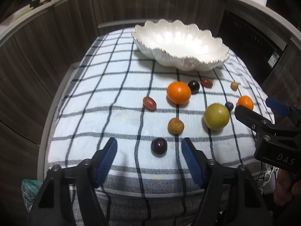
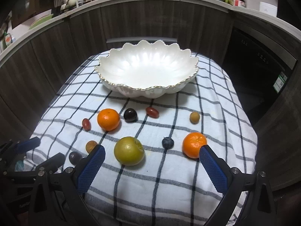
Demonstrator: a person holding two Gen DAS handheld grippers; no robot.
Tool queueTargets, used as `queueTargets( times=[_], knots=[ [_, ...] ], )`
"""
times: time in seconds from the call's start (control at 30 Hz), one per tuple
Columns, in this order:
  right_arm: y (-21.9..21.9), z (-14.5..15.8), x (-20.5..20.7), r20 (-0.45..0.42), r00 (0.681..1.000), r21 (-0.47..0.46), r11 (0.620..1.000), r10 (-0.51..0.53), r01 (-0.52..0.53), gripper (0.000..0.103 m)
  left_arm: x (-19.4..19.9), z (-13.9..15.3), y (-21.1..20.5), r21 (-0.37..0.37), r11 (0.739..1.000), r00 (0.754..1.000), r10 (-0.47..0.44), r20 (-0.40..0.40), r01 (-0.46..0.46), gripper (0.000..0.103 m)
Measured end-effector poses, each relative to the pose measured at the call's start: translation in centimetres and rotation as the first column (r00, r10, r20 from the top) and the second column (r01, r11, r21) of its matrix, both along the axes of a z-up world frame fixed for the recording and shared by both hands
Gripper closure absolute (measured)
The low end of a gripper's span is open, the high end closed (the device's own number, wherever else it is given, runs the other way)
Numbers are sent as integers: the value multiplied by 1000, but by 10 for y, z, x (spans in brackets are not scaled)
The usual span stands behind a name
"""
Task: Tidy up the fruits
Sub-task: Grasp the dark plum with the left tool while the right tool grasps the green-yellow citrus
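Observation:
An empty white scalloped bowl (image 1: 169, 56) (image 2: 148, 92) stands at the back of the checked cloth. Loose fruit lies in front of it. My left gripper (image 1: 149, 145) is open, its blue pads on either side of a dark plum (image 1: 159, 146) without touching it. My right gripper (image 2: 152, 149) is open wide. A yellow-green round fruit (image 2: 129, 150) lies between its fingers untouched, and a small orange (image 2: 193, 144) sits by its right pad. Further back are a bigger orange (image 1: 178, 92), a second dark plum (image 2: 130, 114), two red oval fruits (image 1: 149, 103) (image 2: 152, 112) and a blueberry (image 2: 167, 142).
Two small brown fruits (image 1: 175, 125) (image 2: 194, 117) lie among the others. The checked cloth (image 1: 105, 98) covers a small table hemmed in by dark wood cabinet fronts. A dark appliance (image 2: 259, 71) stands at the right. A cluttered counter runs above. A green bag (image 1: 30, 188) sits low on the left.

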State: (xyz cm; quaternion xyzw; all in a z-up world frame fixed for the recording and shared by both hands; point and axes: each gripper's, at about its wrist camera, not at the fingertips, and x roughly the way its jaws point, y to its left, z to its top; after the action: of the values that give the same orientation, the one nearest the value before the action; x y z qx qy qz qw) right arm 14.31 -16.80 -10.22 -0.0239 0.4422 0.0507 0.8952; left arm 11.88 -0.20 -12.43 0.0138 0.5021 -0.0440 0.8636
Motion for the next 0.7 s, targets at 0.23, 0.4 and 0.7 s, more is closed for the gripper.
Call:
queueTargets(
  times=[0.23,0.4,0.7],
  knots=[
    [8,-13,8,-15,1000,-8,1000,26,-26,2,6,-15,-1,-5,1000,999,-5,-44,4,38],
    [11,-23,14,-46,998,0,999,37,-38,5,12,-24,-3,-1,1000,997,-10,-74,10,44],
    [19,-39,21,-87,994,8,998,70,-69,9,20,-38,-4,-6,1000,992,-12,-124,11,51]
  ],
)
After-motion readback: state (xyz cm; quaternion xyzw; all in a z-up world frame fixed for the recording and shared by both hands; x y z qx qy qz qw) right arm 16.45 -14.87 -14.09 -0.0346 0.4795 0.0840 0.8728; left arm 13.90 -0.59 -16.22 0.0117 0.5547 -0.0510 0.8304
